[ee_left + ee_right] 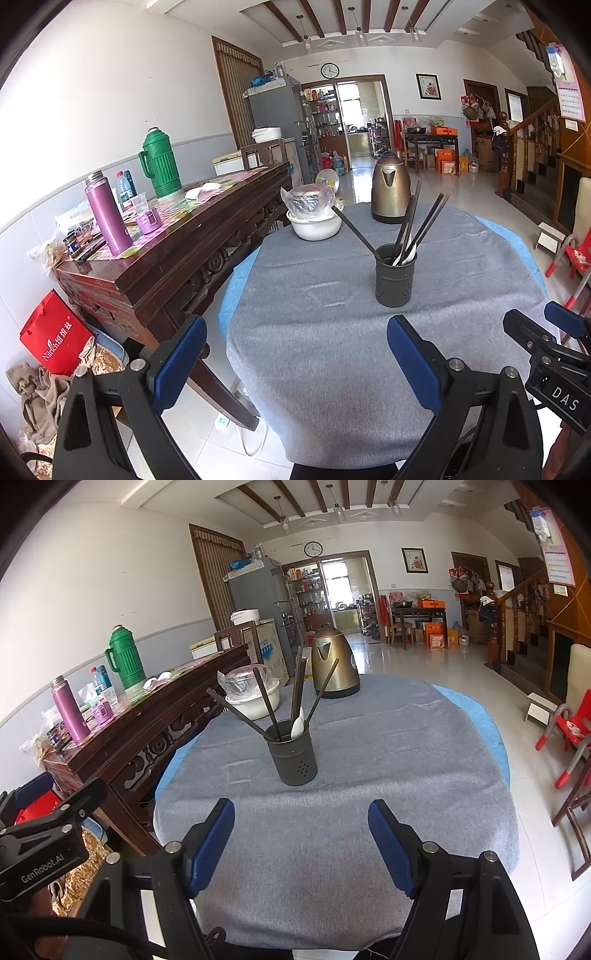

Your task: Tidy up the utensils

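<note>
A dark perforated utensil holder (394, 275) (293, 753) stands on the grey tablecloth (314, 314) (369, 760). It holds several dark chopsticks (428, 221) (266, 701) that lean outward and a white spoon (406, 253) (297, 725). My left gripper (295, 343) is open and empty, near the table's front edge, short of the holder. My right gripper (301, 827) is open and empty, also short of the holder. The right gripper shows at the right edge of the left wrist view (550, 343); the left gripper shows at the left edge of the right wrist view (55, 812).
A bronze electric kettle (390, 192) (333, 664) and a white bowl with a wrapped lid (314, 218) (253, 698) stand at the table's far side. A dark wooden sideboard (177, 254) (147, 720) with flasks runs along the left. Red chairs (569, 734) stand at the right.
</note>
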`<action>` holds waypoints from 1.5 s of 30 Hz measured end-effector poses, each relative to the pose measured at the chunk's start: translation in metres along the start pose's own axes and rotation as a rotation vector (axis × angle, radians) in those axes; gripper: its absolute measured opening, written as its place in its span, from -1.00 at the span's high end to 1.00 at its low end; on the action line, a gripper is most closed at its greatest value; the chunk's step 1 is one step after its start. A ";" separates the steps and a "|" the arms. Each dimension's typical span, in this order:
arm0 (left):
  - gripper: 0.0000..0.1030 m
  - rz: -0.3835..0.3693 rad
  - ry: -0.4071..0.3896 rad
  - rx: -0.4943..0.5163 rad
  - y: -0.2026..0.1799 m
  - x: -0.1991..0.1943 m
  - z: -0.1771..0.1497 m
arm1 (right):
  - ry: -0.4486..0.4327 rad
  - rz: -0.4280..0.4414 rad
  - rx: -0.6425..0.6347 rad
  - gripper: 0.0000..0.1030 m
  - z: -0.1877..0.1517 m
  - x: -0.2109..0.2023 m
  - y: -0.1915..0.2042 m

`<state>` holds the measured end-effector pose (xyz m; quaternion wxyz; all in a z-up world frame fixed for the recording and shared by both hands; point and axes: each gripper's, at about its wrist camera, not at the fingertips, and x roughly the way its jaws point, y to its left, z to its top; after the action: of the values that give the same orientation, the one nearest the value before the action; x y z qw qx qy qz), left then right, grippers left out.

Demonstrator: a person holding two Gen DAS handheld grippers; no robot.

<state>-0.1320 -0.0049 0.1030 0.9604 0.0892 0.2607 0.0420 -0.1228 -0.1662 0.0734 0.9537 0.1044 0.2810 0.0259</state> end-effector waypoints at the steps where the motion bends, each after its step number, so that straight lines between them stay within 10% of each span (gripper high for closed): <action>1: -0.90 0.000 0.001 -0.001 0.000 0.000 0.000 | -0.001 0.000 -0.001 -0.51 0.000 0.000 0.000; 45: -0.90 0.007 0.040 -0.030 0.010 0.014 -0.010 | -0.033 -0.033 -0.055 -0.51 0.012 -0.004 0.014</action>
<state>-0.1260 0.0081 0.0894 0.9560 0.0748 0.2791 0.0511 -0.1194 -0.1548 0.0885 0.9609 0.0738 0.2663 0.0163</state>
